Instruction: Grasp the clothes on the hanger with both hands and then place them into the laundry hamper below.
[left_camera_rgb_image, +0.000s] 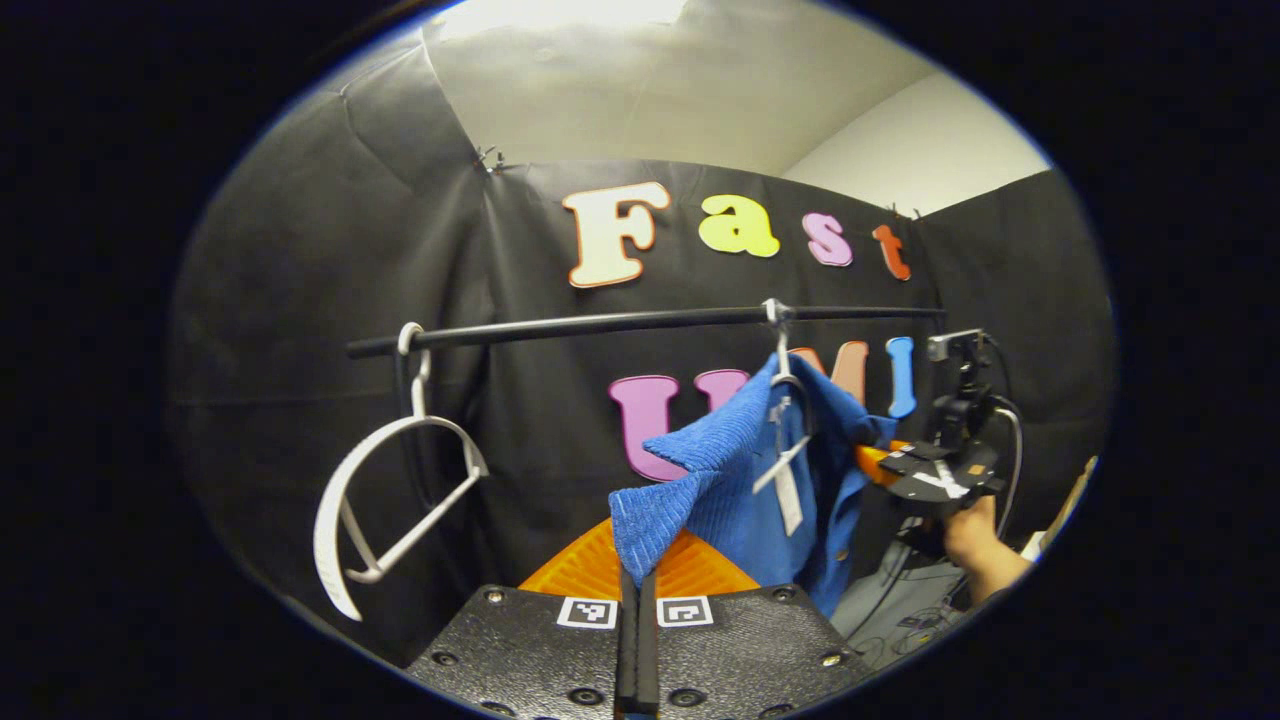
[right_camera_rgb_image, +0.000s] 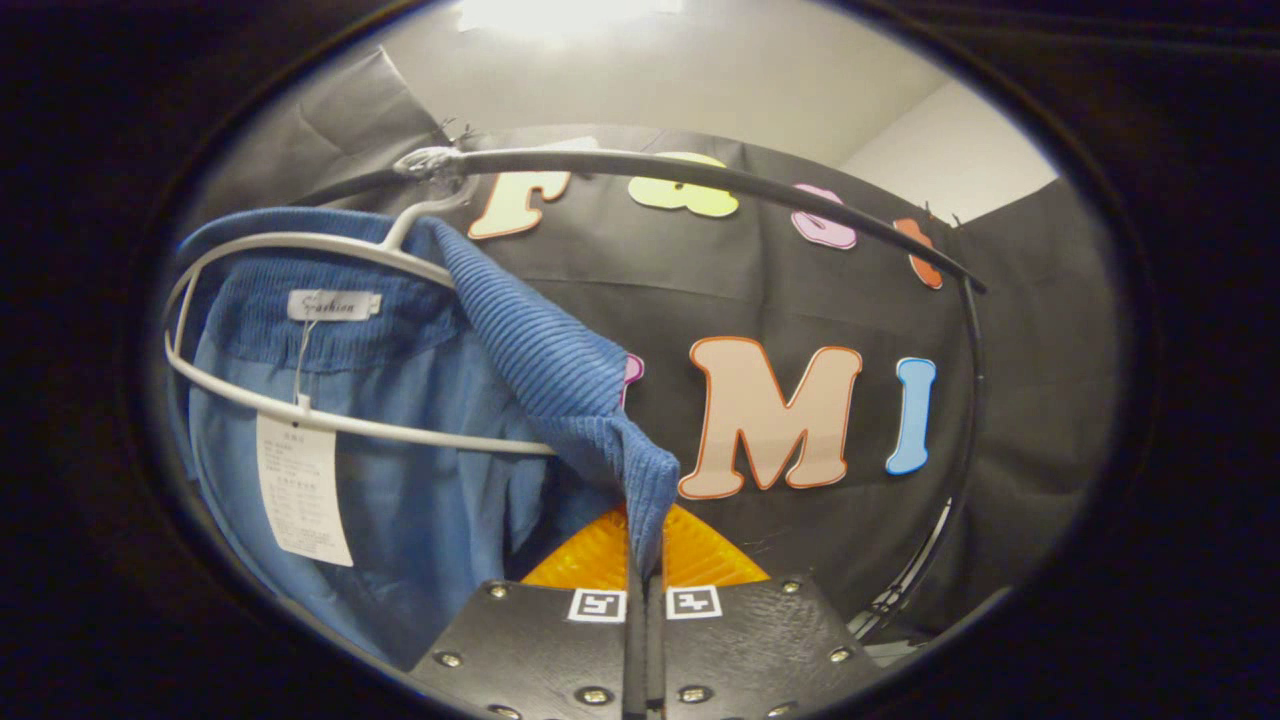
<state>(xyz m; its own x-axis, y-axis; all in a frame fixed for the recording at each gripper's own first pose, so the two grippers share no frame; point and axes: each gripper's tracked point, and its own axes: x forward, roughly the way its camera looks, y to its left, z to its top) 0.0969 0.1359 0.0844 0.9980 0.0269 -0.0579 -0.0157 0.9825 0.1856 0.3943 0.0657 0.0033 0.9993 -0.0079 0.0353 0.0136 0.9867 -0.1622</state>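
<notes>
left tool (left_camera_rgb_image: 637, 590) pinching blue garment (left_camera_rgb_image: 740, 480) | right tool (right_camera_rgb_image: 645, 590) pinching its other shoulder (fingertips hiding under cloth) | hanger (right_camera_rgb_image: 330, 420) hanging on rail (right_camera_rgb_image: 700, 175)

Empty white hanger (left_camera_rgb_image: 385, 500) on the black rail (left_camera_rgb_image: 640, 322), left end; cables (left_camera_rgb_image: 905, 625) low at right.

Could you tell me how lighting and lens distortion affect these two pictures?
Left gripper view: a blown-out ceiling glare sits at the top, and the black clothes rail bows slightly. Right gripper view: the same rail curves strongly, the ceiling is overexposed, yet the blue ribbed corduroy garment and white plastic hanger stay sharp.
</notes>
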